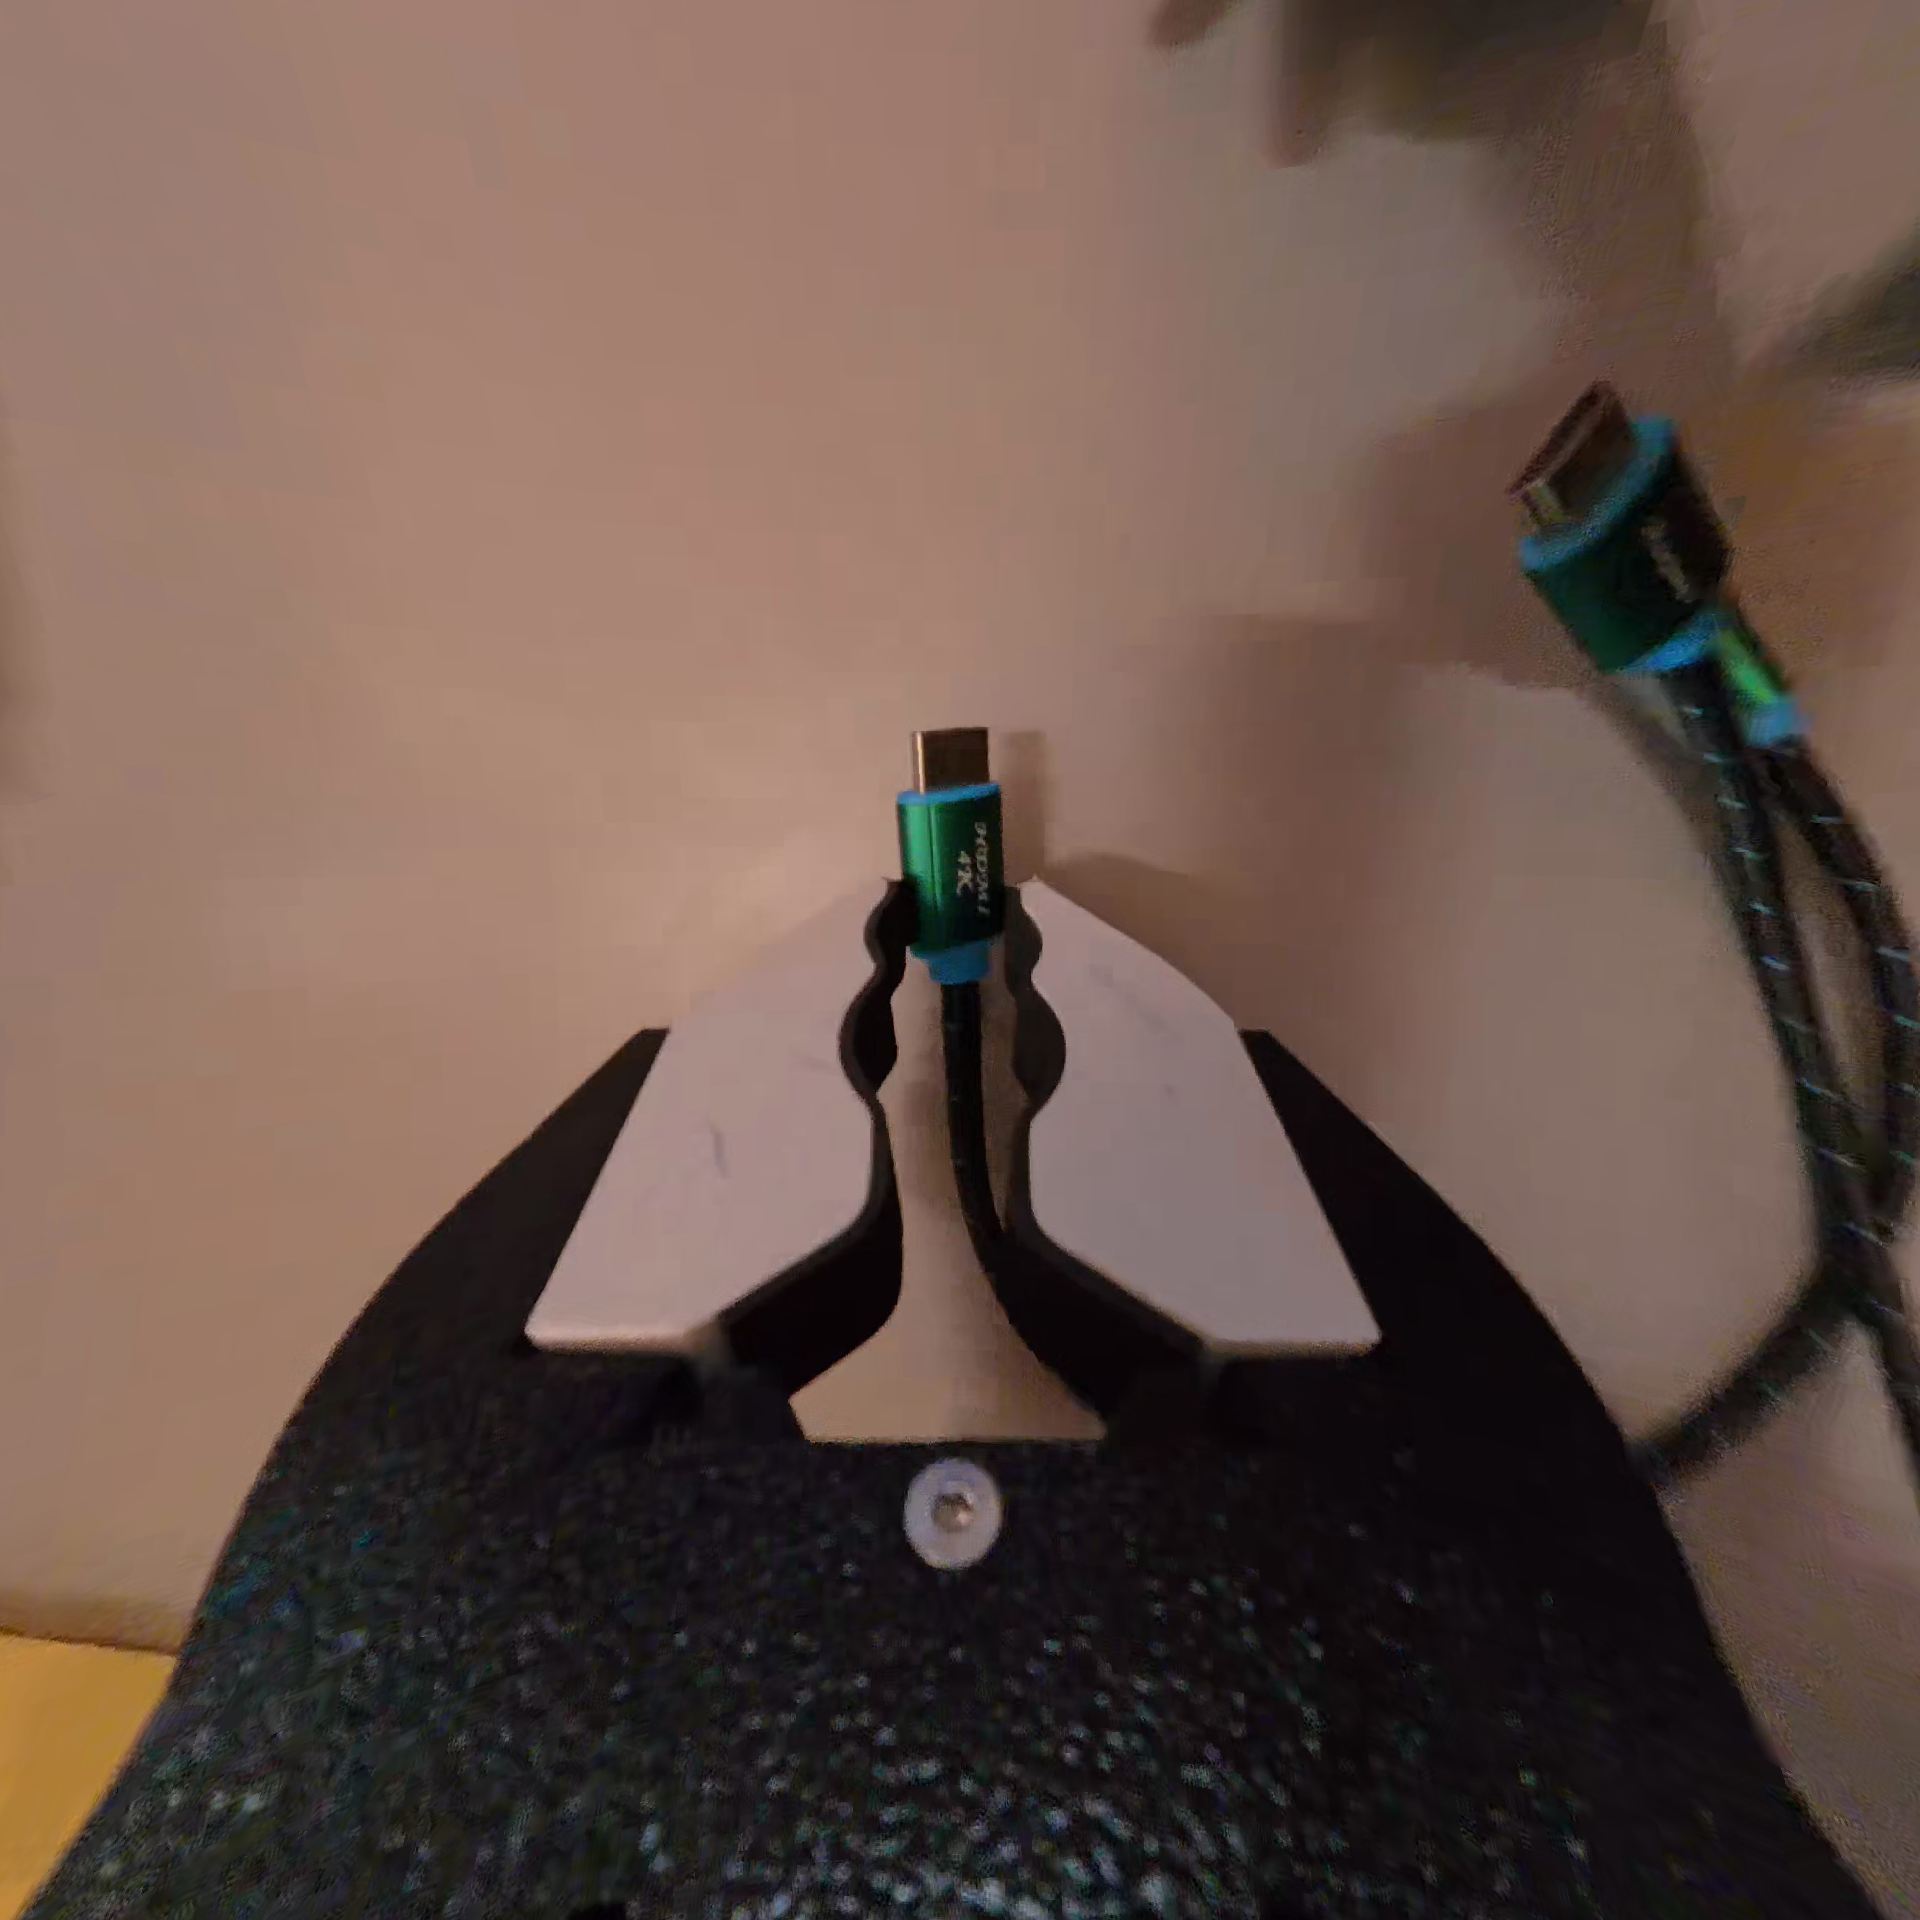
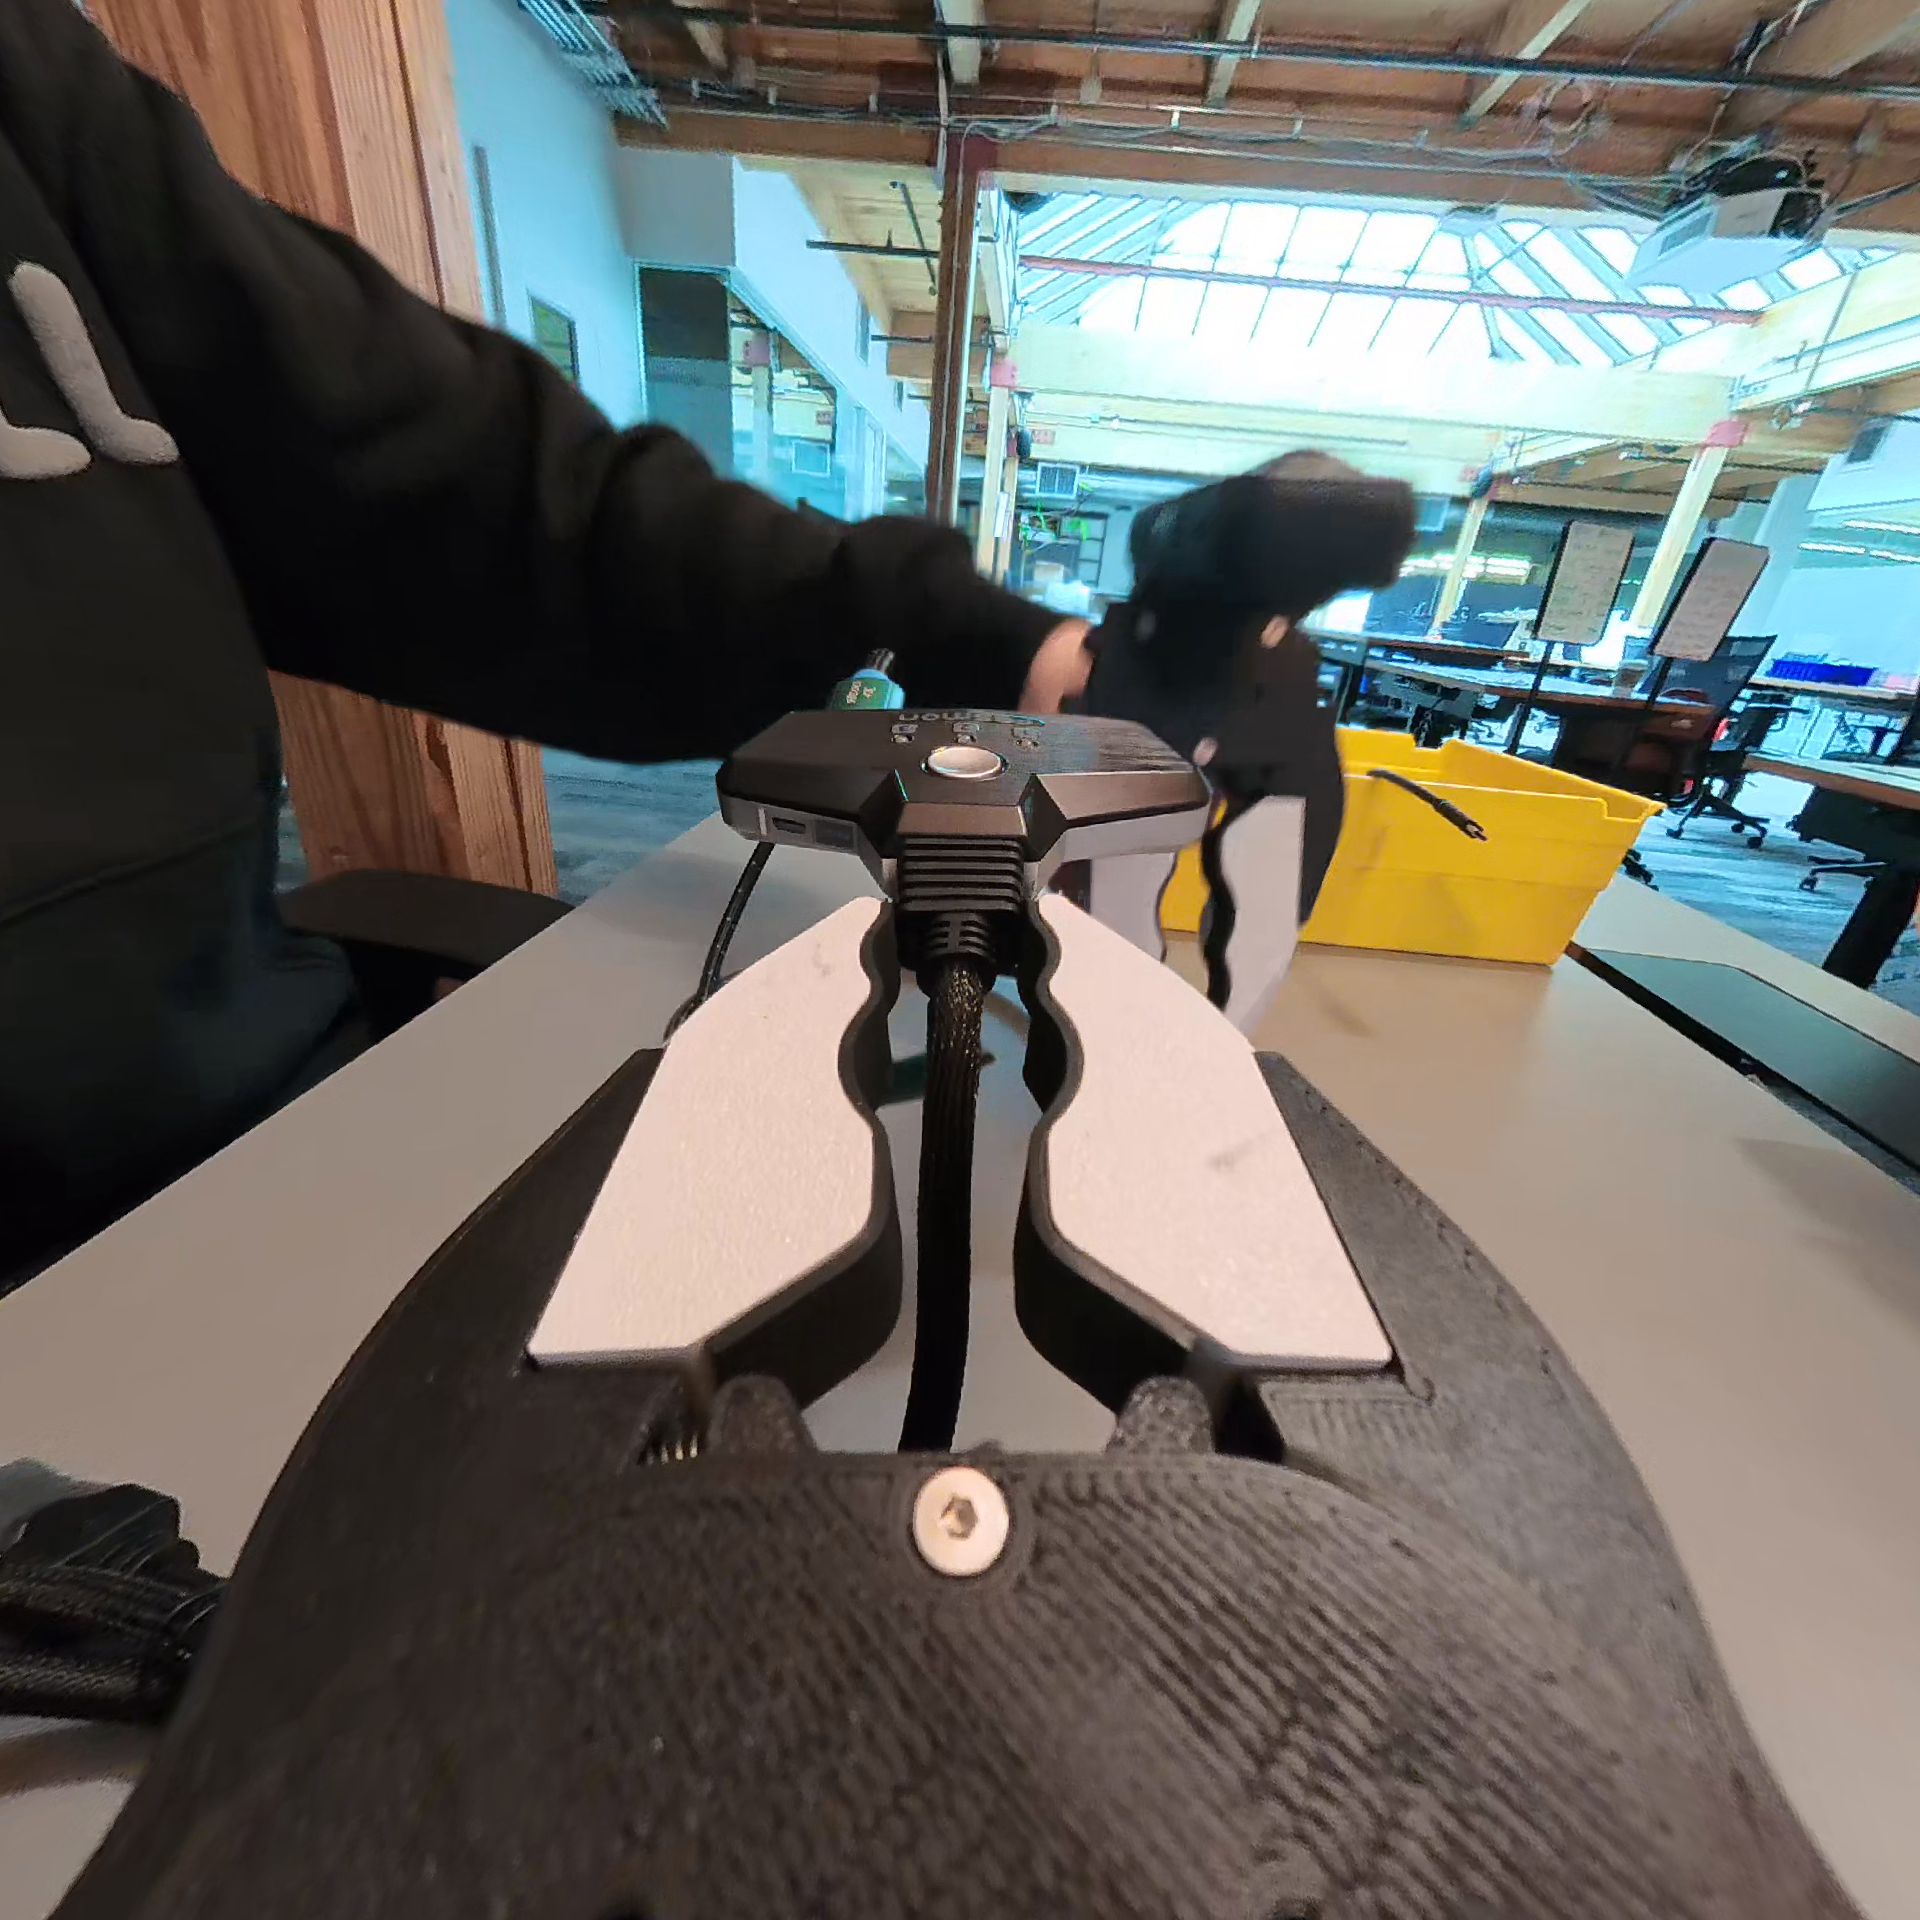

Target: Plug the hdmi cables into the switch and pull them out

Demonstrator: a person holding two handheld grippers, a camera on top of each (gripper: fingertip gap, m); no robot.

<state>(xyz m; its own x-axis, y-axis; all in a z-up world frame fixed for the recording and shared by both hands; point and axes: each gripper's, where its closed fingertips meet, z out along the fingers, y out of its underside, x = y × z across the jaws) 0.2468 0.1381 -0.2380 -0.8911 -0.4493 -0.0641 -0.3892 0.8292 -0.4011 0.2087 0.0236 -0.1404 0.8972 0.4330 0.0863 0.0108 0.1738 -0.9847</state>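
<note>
In the left wrist view my left gripper point(image 1: 956, 894) is shut on a green HDMI plug point(image 1: 951, 862). Its bare metal end points forward over a pale surface. A second green HDMI plug point(image 1: 1616, 540) with braided cables sits at the right, its metal end bare. In the right wrist view my right gripper point(image 2: 961, 914) is shut on the ribbed cable collar point(image 2: 961, 883) of the black switch point(image 2: 966, 774) and holds it above the grey table point(image 2: 1507, 1195). The left gripper point(image 2: 1221, 966) shows blurred behind the switch, pointing down. A green plug point(image 2: 868, 688) pokes up behind the switch's left side; its end is hidden.
A yellow bin point(image 2: 1455, 842) with a thin black cable in it stands on the table behind the switch. A person's black sleeve point(image 2: 623, 582) reaches across from the left. A wooden post point(image 2: 416, 727) stands at the left. A black braided cable bundle point(image 2: 83, 1600) lies near left.
</note>
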